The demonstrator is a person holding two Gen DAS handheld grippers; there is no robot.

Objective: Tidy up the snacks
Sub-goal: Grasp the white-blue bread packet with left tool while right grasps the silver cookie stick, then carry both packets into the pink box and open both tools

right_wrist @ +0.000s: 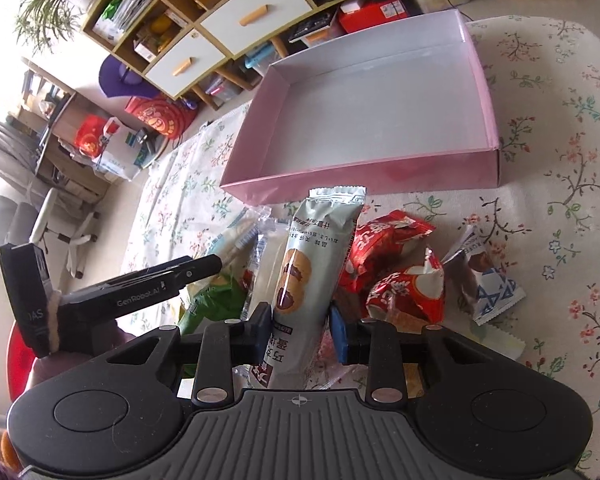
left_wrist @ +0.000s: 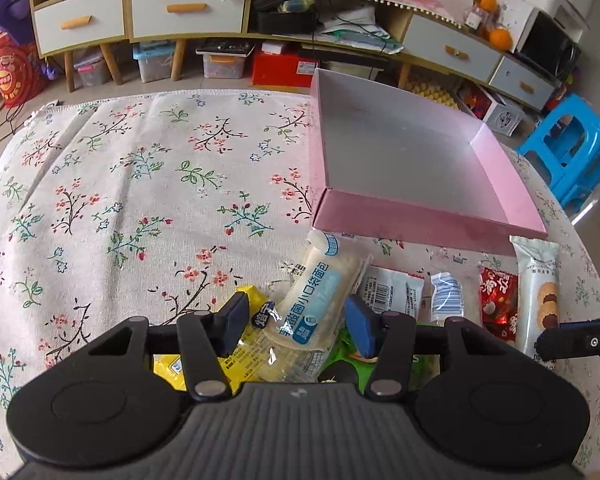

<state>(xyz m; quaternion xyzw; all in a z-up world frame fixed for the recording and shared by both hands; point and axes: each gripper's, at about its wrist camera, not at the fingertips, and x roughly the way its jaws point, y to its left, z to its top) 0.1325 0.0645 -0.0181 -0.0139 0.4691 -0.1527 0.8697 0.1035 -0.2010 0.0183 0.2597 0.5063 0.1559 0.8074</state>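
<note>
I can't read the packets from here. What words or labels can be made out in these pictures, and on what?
"GenRobot.AI": side of the left gripper.
"乳酸菌小口袋面包": bread packet between the left gripper's fingers.
Cookie packet in the right gripper: print too small.
Barcode packet: digits blurred.

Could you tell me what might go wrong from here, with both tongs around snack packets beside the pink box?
1. The left tongs straddle the bread packet near its lower end; its slick, soft wrapper could slip or sag when lifted.
2. The right tongs hold the tall cookie packet low down, so its top could catch the pink box wall.
3. Both tongs work close together over the pile, so they could collide.
</note>
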